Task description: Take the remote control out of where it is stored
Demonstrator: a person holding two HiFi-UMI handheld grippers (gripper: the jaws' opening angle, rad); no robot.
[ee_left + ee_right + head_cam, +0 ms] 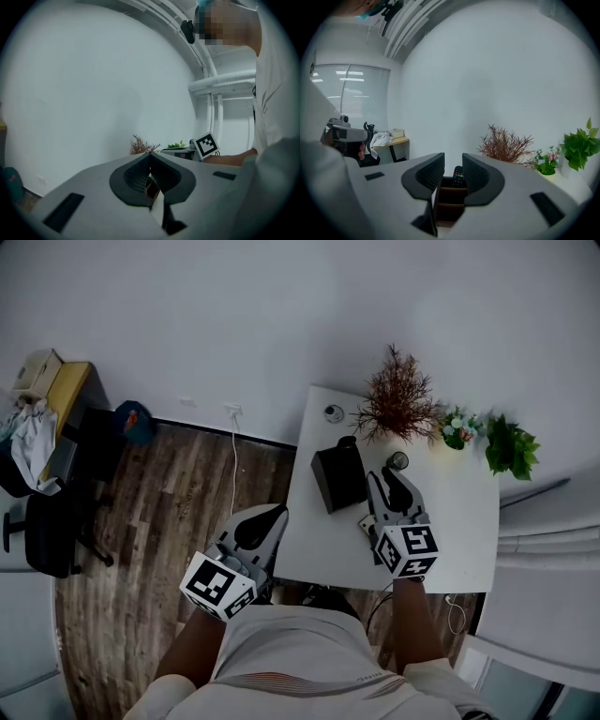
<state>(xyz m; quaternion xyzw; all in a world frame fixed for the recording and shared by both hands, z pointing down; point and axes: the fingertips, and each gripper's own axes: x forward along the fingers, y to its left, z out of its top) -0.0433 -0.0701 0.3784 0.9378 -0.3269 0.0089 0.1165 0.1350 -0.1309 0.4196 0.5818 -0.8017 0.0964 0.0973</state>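
Observation:
A dark box organizer (337,476) stands on the white table (459,521). In the right gripper view its brown compartments (449,201) sit just past the jaws. A black remote control (458,175) with coloured buttons stands upright in the far compartment. My right gripper (453,157) is open, with a clear gap between its pads, and it frames the remote without touching it. In the head view that gripper (384,476) hovers beside the organizer's right side. My left gripper (275,514) hangs off the table's left edge over the floor, and its jaws (150,155) meet at the tips with nothing held.
A dried brown plant (398,399), small flowers (457,426) and a green plant (511,446) line the table's back edge by the wall. Two small round objects (334,412) lie near the organizer. A black chair (52,531) and a desk (66,390) stand far left on the wooden floor.

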